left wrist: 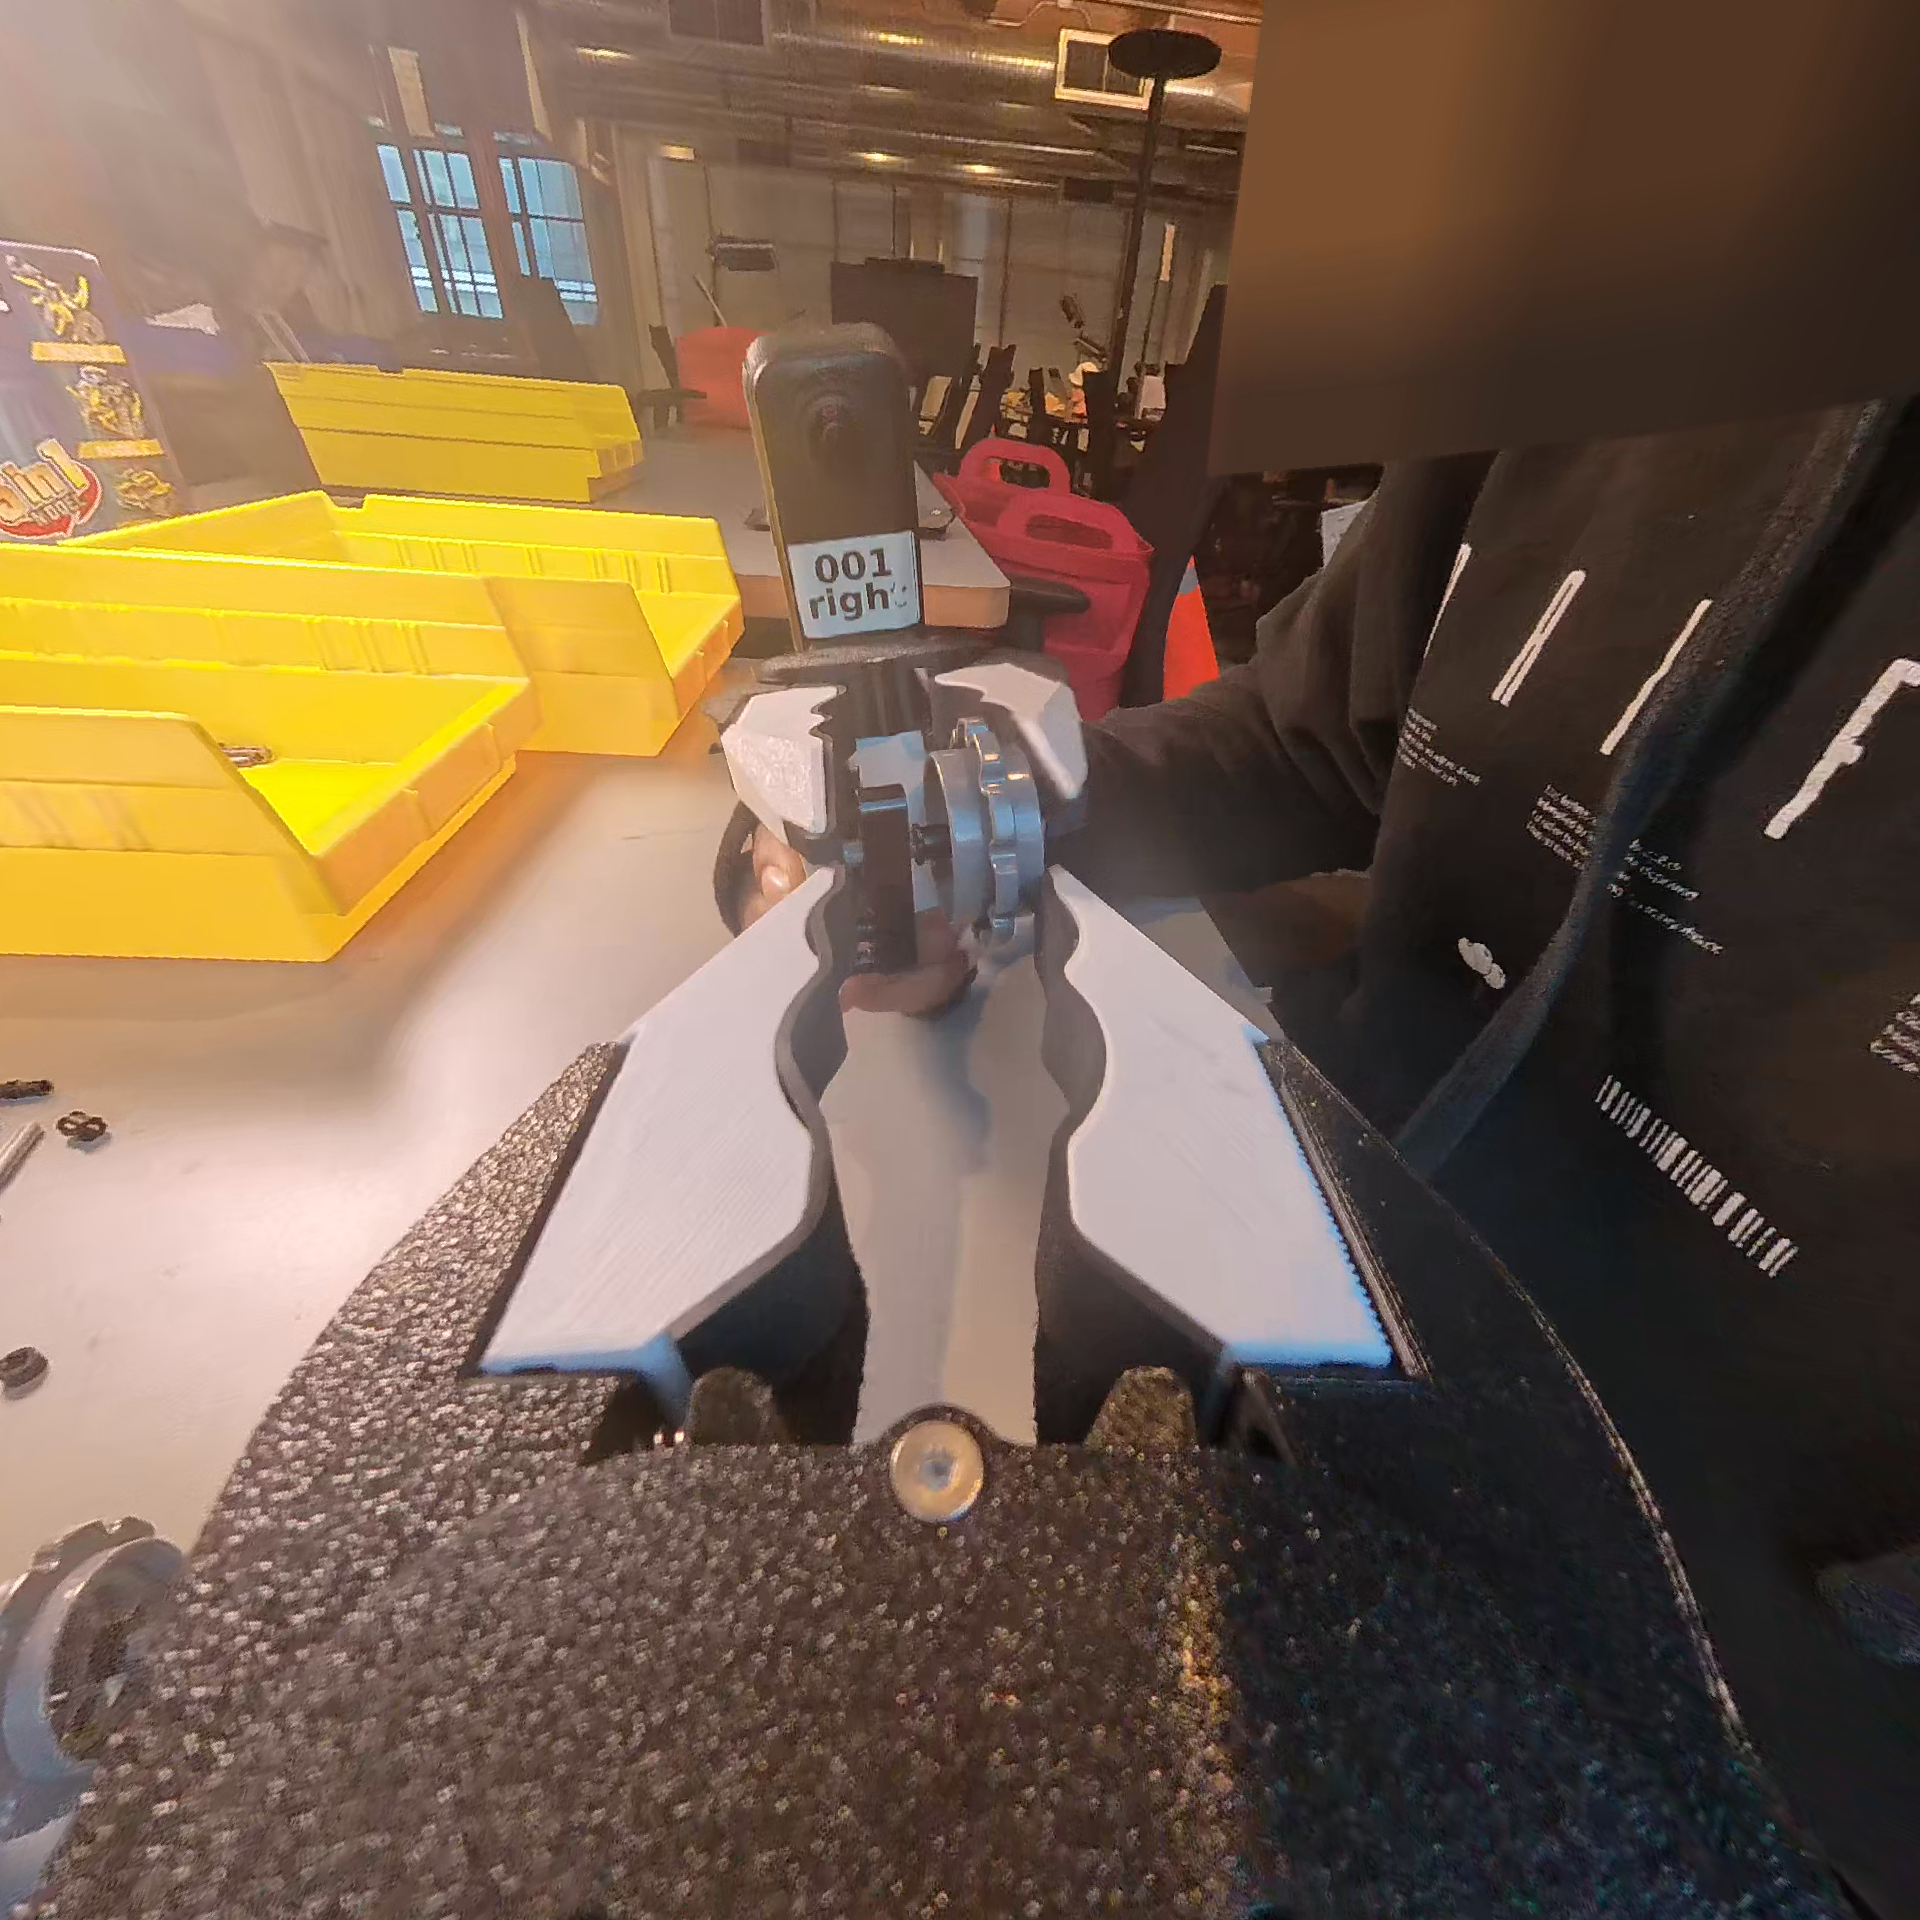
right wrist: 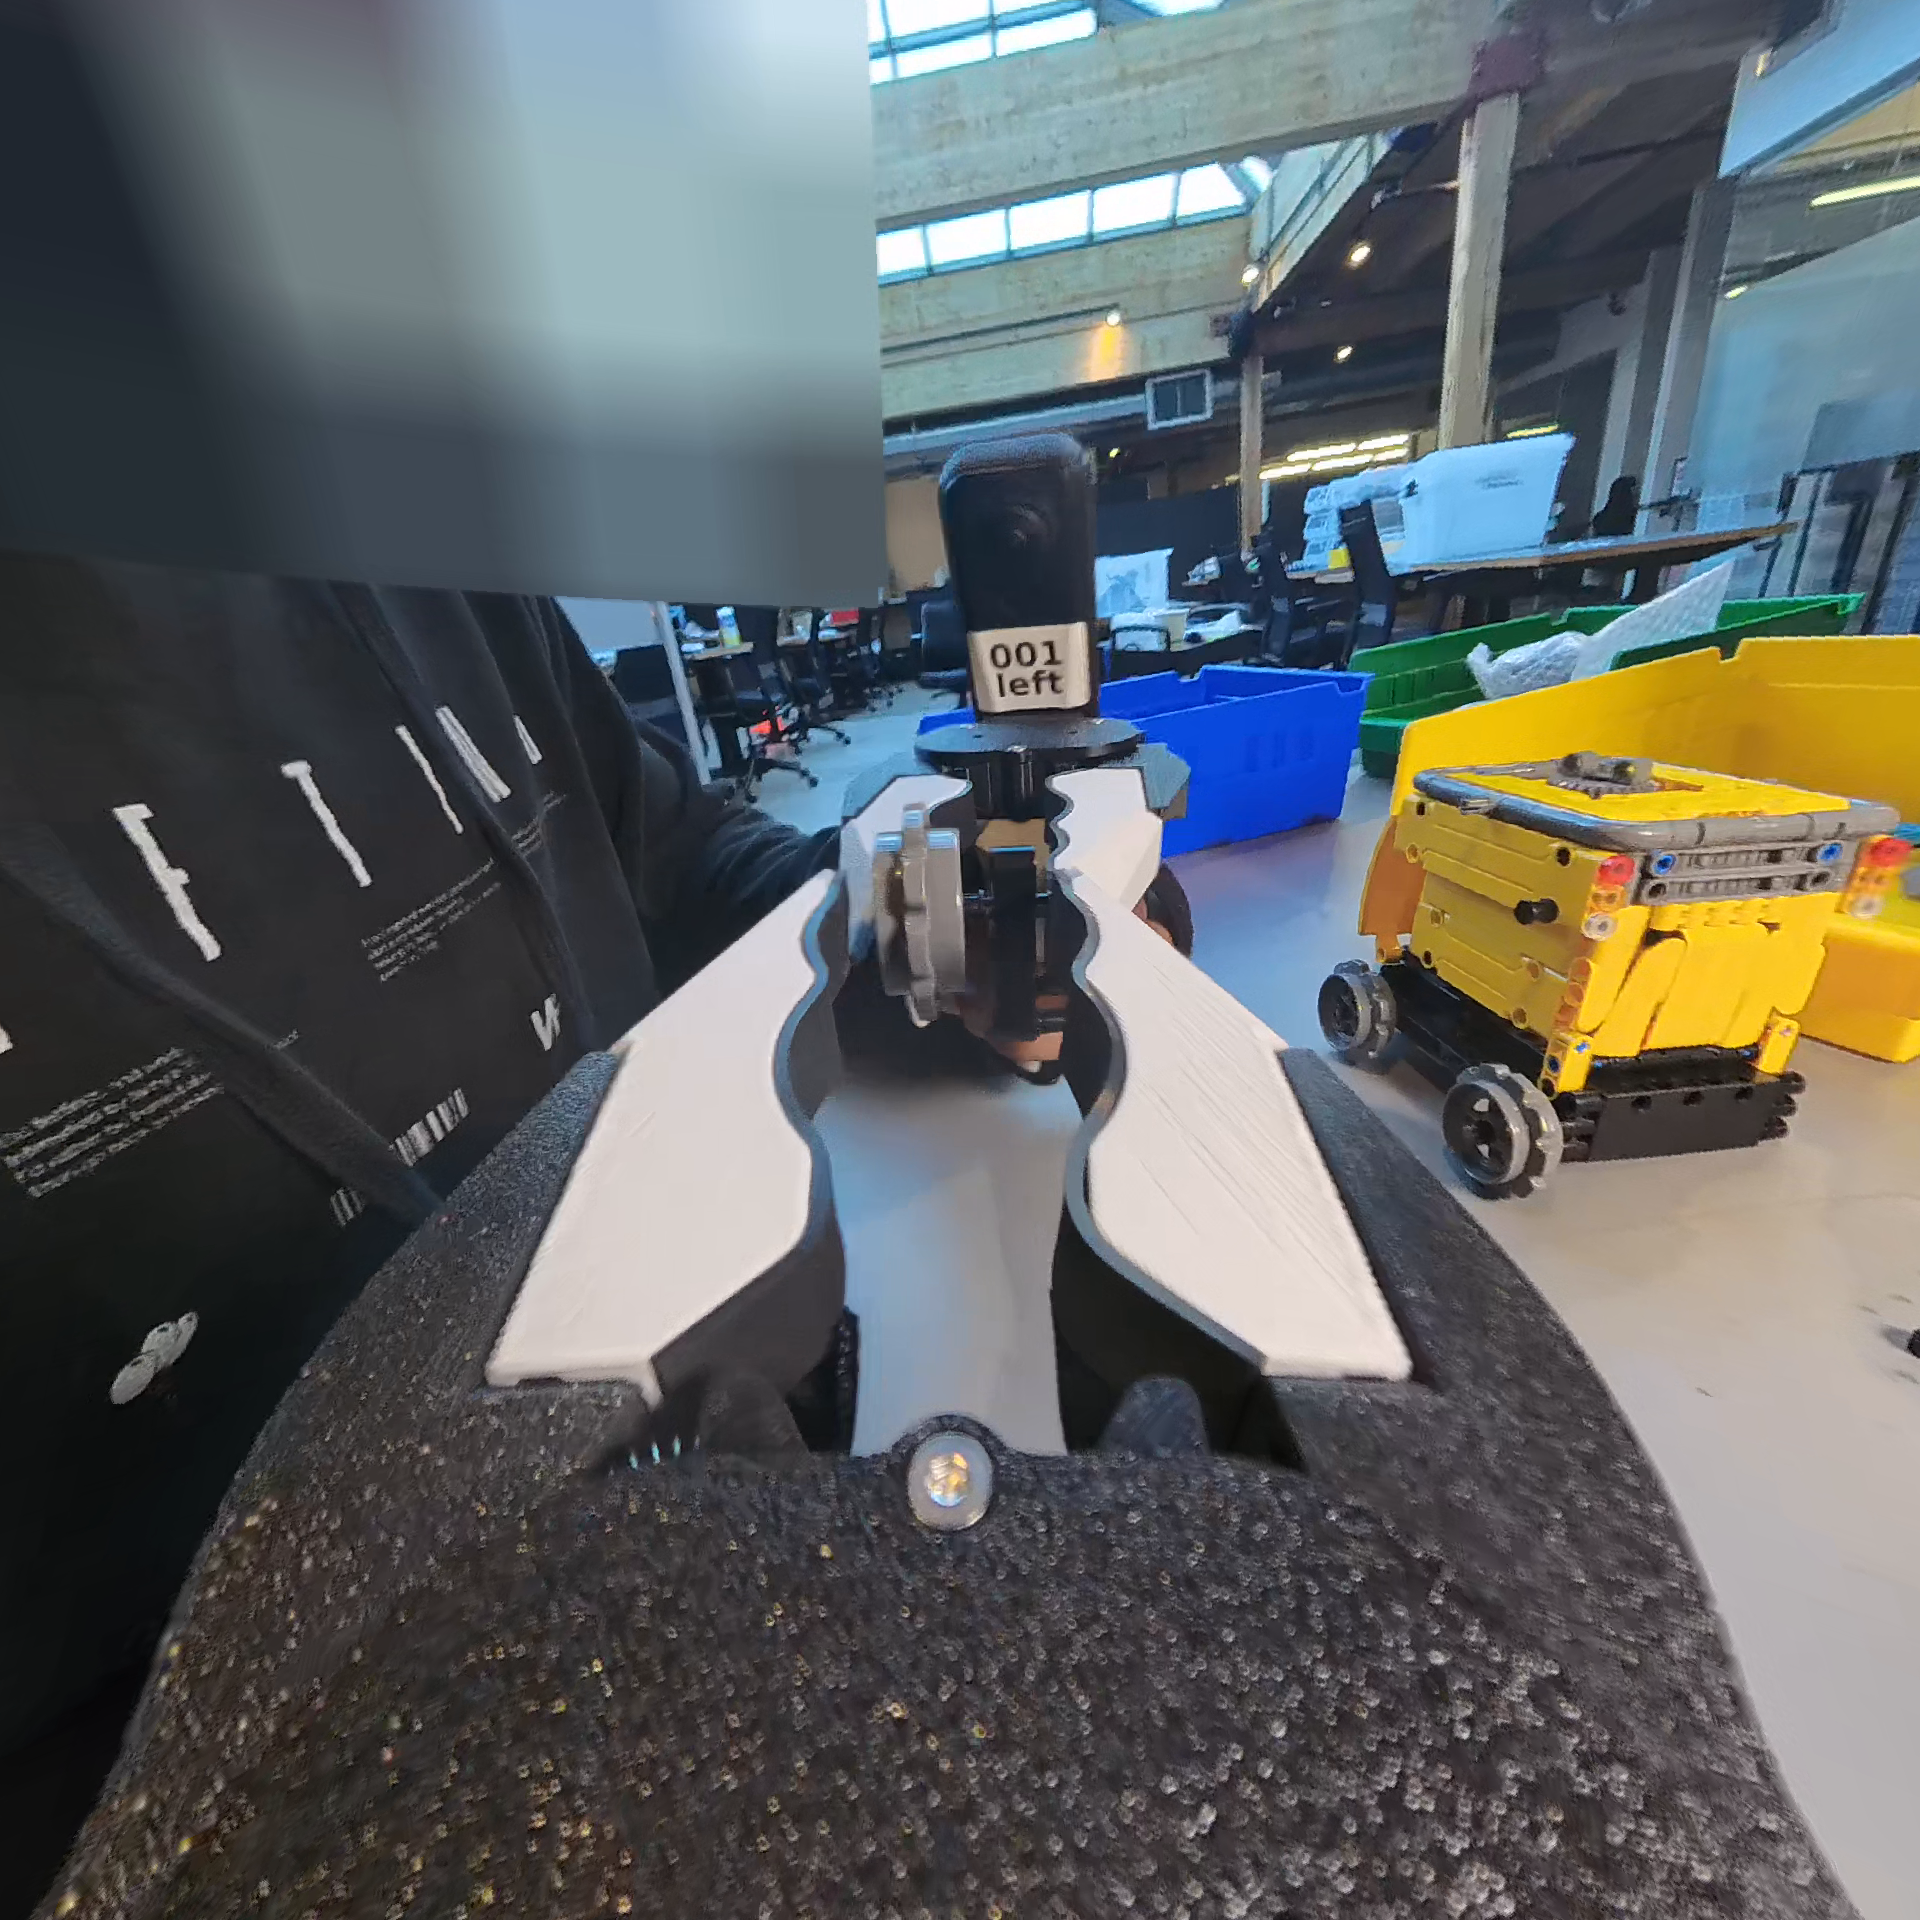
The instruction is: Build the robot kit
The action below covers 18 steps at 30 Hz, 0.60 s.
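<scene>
Colourful box cut by left edge. Grey wheel half out of frame, bottom left. Small black parts on table too small to identify.

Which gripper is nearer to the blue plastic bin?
Left. The left gripper hangs in front of the blue plastic bin; the right gripper faces it from beyond the left one.

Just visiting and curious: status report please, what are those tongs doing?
Left tongs, right tongs tip to tip. Both pinch one grey wheel piece, above table. Yellow brick vehicle apart, off to the side.
</scene>
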{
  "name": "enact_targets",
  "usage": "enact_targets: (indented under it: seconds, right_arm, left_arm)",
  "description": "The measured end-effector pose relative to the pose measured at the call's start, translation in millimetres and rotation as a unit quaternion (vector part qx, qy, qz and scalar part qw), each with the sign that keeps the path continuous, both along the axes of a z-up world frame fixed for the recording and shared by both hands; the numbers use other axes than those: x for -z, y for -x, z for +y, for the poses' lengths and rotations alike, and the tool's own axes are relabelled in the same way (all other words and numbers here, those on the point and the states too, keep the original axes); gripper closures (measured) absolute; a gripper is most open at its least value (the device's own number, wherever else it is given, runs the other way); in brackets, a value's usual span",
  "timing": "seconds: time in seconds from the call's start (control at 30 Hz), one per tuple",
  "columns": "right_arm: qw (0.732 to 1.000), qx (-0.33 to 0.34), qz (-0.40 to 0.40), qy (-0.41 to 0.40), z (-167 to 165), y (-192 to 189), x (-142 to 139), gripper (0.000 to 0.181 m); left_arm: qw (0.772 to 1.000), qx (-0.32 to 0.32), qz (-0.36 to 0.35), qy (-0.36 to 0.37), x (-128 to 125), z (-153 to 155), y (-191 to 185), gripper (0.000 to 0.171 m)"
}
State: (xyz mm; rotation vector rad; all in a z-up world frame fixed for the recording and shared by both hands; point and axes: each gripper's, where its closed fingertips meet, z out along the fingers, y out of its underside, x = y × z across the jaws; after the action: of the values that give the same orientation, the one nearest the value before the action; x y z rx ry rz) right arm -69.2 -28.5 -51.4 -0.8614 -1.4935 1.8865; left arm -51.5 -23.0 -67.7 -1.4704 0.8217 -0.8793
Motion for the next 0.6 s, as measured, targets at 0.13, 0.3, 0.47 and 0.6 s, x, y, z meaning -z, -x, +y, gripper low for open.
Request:
enact_targets:
  seconds: [0.13,0.3,0.47,0.6]
  right_arm:
    - [1.0,-0.007,-0.017,-0.024,1.9,0.0,2.0,0.142]
    - [0.998,-0.032,-0.041,-0.046,1.5,-4.9,4.7,0.146]
    - [0.998,-0.03,-0.039,-0.045,3.2,-3.5,3.7,0.147]
    - [0.999,-0.017,-0.03,-0.042,7.7,-0.7,2.9,0.148]
  left_arm:
    - [1.0,0.001,-0.003,0.001,-0.7,-0.8,1.4,0.14]
    - [1.0,0.008,0.002,-0.004,0.1,-3.6,-1.4,0.146]
    - [1.0,-0.003,0.005,-0.009,-1.0,-1.8,0.0,0.146]
    - [1.0,-0.018,-0.003,-0.013,-2.6,2.4,3.4,0.145]
